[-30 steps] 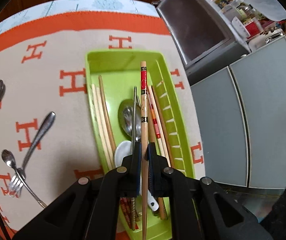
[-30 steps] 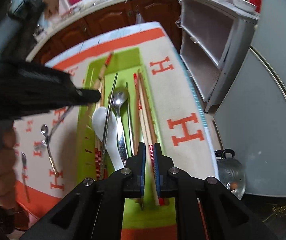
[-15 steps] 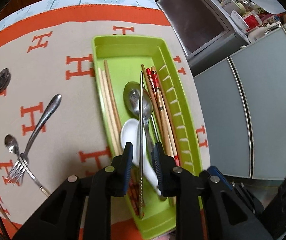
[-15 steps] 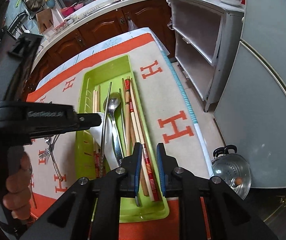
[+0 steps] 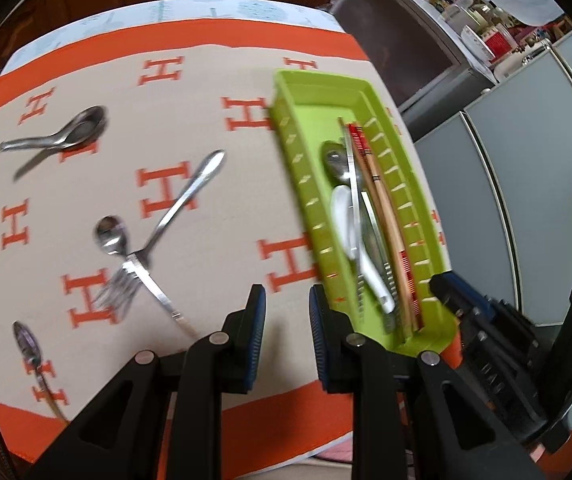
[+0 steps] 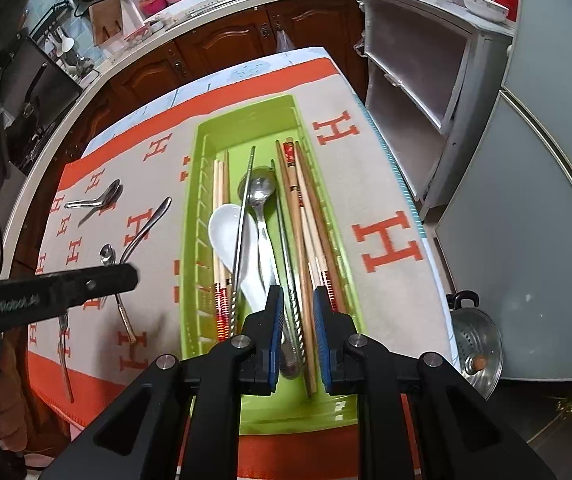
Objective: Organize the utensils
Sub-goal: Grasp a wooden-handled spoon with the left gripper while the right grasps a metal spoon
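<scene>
A green tray (image 6: pixel 246 111) on the H-patterned cloth holds wooden and red-banded chopsticks (image 6: pixel 297 216), a white spoon (image 6: pixel 226 236) and a steel spoon (image 6: pixel 260 192). My right gripper (image 6: pixel 297 308) hovers over the tray's near end. Its jaws are slightly apart and grip nothing; the chopsticks lie below the gap. My left gripper (image 5: pixel 286 300) is open and empty over the cloth, just left of the tray (image 5: pixel 313 84). On the cloth lie a fork (image 5: pixel 174 216), a small spoon (image 5: pixel 112 234), a steel soup spoon (image 5: pixel 62 136) and another spoon (image 5: pixel 26 340).
The table's right edge runs close beside the tray. Beyond it stand a white shelf unit (image 6: pixel 413 92) and grey cabinet doors, with a steel pot (image 6: pixel 477 344) on the floor. A person's hand (image 6: pixel 2 412) holds the left gripper at the table's near left corner.
The left gripper let go of the patterned chopstick, which now lies in the tray, then opened and swung left over the cloth. The right gripper's jaws parted slightly and it drew back a little.
</scene>
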Motion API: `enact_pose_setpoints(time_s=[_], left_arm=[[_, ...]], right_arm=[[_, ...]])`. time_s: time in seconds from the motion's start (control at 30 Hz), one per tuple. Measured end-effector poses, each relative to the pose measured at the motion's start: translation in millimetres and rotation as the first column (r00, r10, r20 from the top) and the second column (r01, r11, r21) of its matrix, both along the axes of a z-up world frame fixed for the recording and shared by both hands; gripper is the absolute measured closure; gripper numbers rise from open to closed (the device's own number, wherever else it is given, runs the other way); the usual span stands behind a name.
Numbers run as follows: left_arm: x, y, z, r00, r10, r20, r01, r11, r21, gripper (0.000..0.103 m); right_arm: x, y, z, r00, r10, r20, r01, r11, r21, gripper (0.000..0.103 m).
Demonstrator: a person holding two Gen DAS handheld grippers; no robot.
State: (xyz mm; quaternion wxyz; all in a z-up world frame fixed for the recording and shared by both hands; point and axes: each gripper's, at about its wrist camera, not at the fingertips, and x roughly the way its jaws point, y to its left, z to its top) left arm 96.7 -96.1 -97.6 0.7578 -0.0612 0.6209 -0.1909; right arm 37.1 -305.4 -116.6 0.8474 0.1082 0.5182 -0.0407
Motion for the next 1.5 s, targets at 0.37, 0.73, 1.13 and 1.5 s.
enact_pose_setpoints(time_s=[0.37,0.73,1.13,1.5], left_arm=[[-18,81,1,0.996,0.085,0.038,-0.086,0.996,0.024,0.08],[-40,184,-17,0.961,0.265,0.075,-0.27,0.961,0.059,0.053],[-68,227,-64,0.95,0.309,-0.053,-0.31,0.951,-0.009,0.051],[-59,207,-72,0.968,0.245,-0.061,-0.247,0.968,-0.039,0.063]], right_arm=[[1,37,13,0.998,0.059,0.0,-0.059,0.998,-0.034,0.088],[6,117,22,0.969,0.248,0.01,-0.248,0.968,-0.039,0.088],[24,210,-9,0.908,0.415,-0.057,-0.418,0.907,-0.051,0.083],[24,213,-27,0.903,0.424,-0.072,-0.425,0.905,-0.006,0.083]])
